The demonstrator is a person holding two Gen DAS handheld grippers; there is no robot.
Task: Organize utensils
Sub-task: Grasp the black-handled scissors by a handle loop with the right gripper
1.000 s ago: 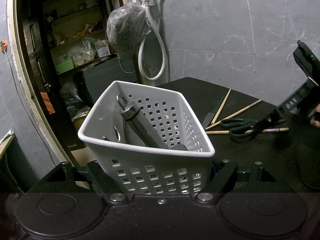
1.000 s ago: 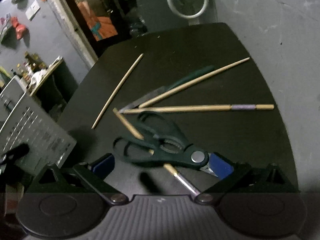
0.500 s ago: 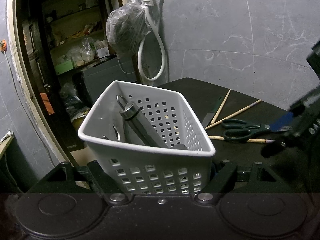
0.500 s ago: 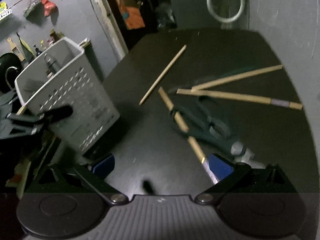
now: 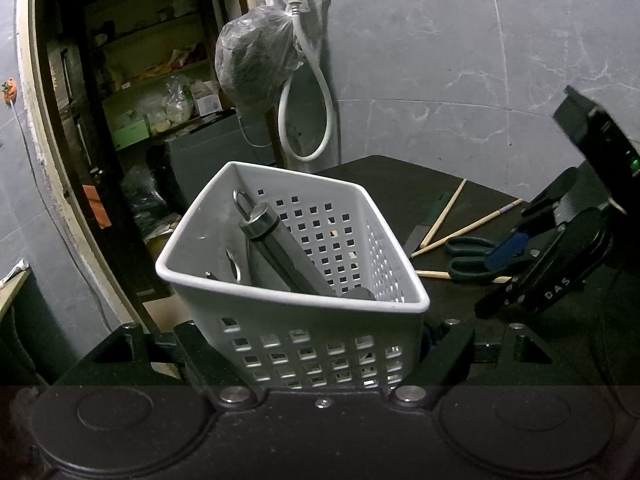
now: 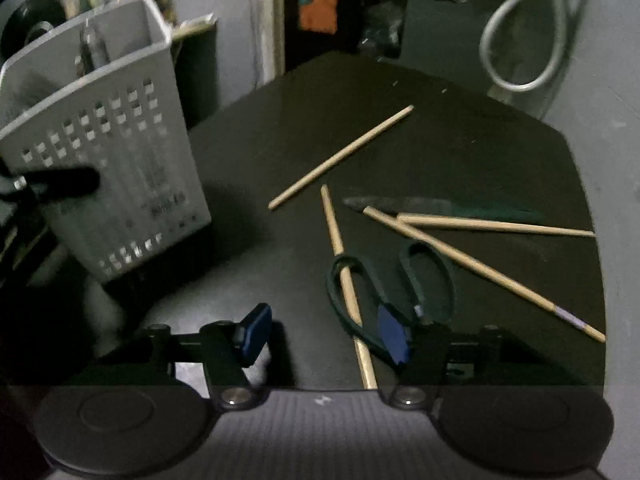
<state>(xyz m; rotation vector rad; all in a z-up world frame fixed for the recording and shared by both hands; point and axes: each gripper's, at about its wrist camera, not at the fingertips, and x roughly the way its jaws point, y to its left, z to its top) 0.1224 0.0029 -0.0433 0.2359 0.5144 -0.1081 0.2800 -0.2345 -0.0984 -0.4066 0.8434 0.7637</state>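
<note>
My left gripper [image 5: 324,344] is shut on a white perforated basket [image 5: 296,312], held tilted above the black table; it also shows in the right wrist view [image 6: 108,176]. Inside it lean a steel-handled utensil [image 5: 280,248] and other metal pieces. My right gripper [image 6: 324,336] is open, low over the table, its right blue pad [image 6: 394,334] beside the dark green scissors [image 6: 392,284]. The scissors lie across a wooden chopstick [image 6: 340,256]. More chopsticks [image 6: 340,156] and a green-handled knife [image 6: 440,206] lie beyond. The right gripper shows in the left wrist view [image 5: 516,248].
The black table [image 6: 360,100] ends at a grey marble wall [image 5: 460,60] on the right. A white hose [image 5: 306,116] and a dark plastic bag [image 5: 256,64] hang from a tap. A doorway with cluttered shelves [image 5: 152,92] is to the left.
My right gripper has swung around the scissors and lowered beside their handles, jaws still open. The basket in the left gripper has stayed put.
</note>
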